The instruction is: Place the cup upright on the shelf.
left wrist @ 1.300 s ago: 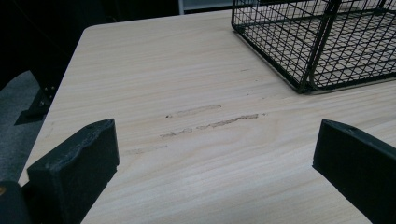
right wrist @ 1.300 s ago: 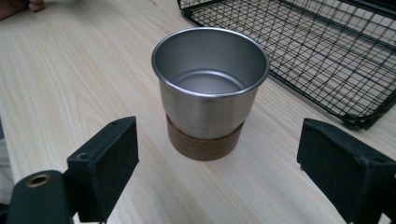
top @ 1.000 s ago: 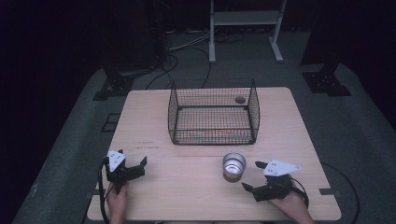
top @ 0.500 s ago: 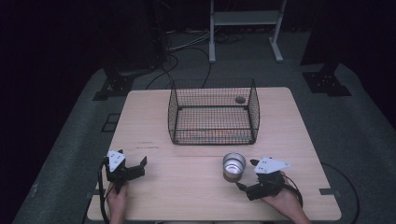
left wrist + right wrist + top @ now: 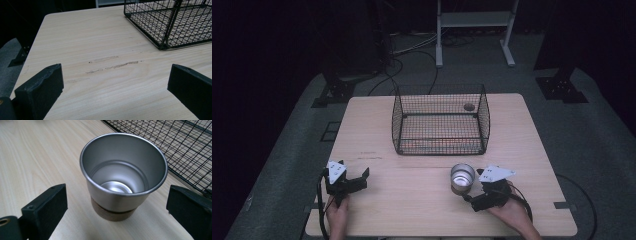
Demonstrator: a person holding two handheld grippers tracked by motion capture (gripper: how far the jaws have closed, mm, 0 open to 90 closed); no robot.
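Since the frame a second back, the right claw [image 5: 472,196] has slid leftward along the near edge of the table [image 5: 422,205] and now sits just beside the steel cup [image 5: 462,177], while the left claw [image 5: 354,180] has stayed put near the table's left front corner. The cup stands upright, mouth open to the ceiling, between the right claw and the wire basket [image 5: 441,120], near the basket's front wall but apart from it. In the right gripper view the cup [image 5: 123,173] lies straight ahead between the two jaws, which stand wide apart and touch nothing; its long axis is vertical, so a sideways close around the wall looks like the natural next move. The left claw's jaws are also spread, over bare wood, well apart from the cup, so the right hand is clearly nearer.
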